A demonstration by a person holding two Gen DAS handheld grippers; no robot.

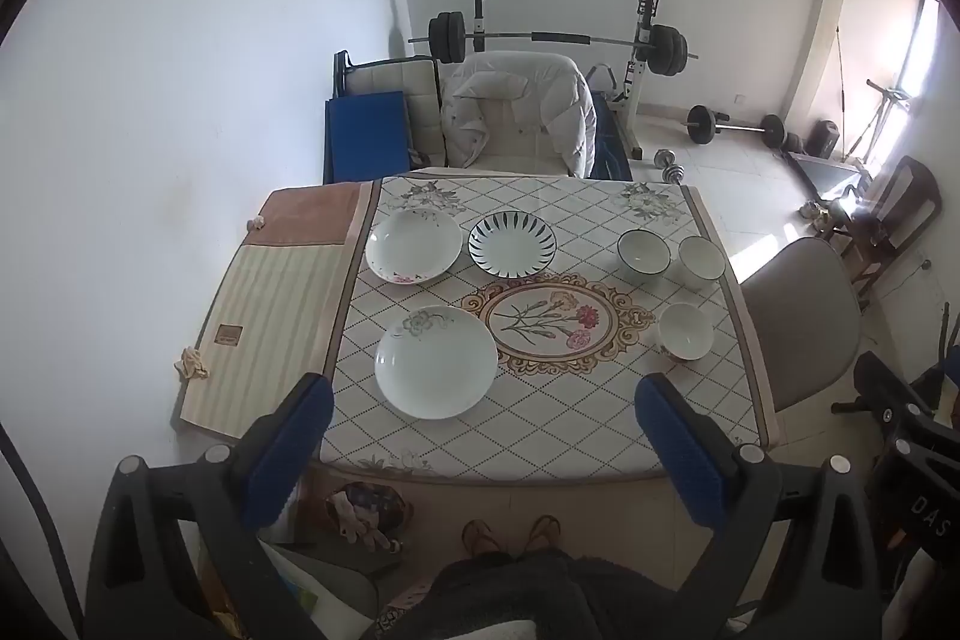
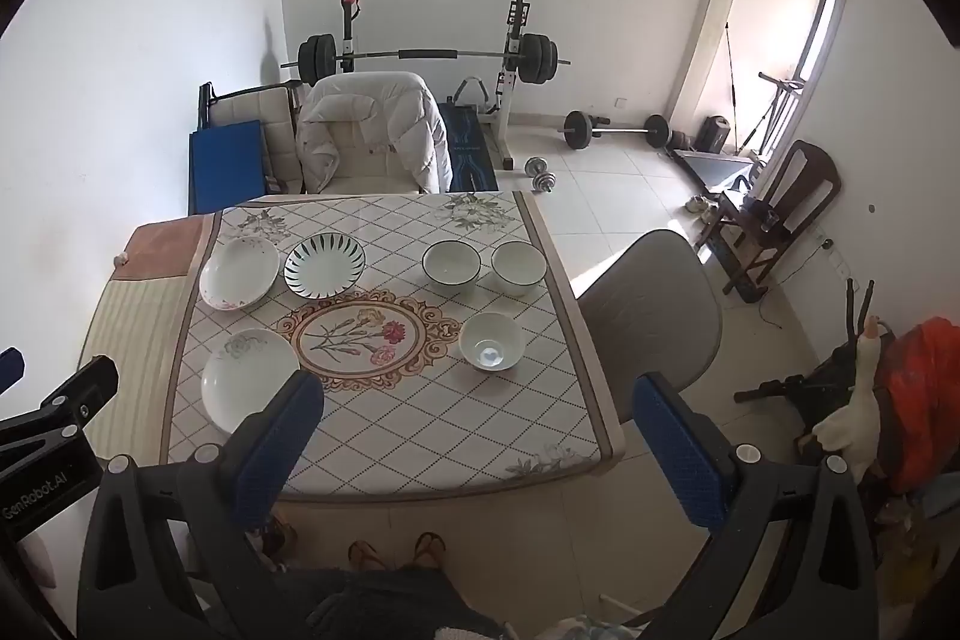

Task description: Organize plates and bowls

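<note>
On the patterned table (image 1: 540, 430) lie three plates: a white one with a green flower (image 1: 436, 361) near the front, a pink-flowered one (image 1: 414, 245) behind it, and a dark-striped one (image 1: 512, 243) beside that. Three bowls stand on the right: two dark-rimmed (image 1: 644, 251) (image 1: 701, 258) and a white one (image 1: 686, 330) nearer. The right wrist view has the same plates (image 2: 250, 378) (image 2: 240, 273) (image 2: 324, 263) and bowls (image 2: 451, 266) (image 2: 518, 267) (image 2: 490, 341). My left gripper (image 1: 483, 403) and right gripper (image 2: 480, 400) hover high above the table's near edge, both open and holding nothing.
A grey chair (image 1: 801, 322) stands at the table's right side, and a chair draped with a white jacket (image 1: 516, 112) at the far side. A striped cloth (image 1: 270, 316) covers the table's left part. Gym weights (image 2: 615, 127) lie on the floor. A person's feet (image 1: 510, 532) are below.
</note>
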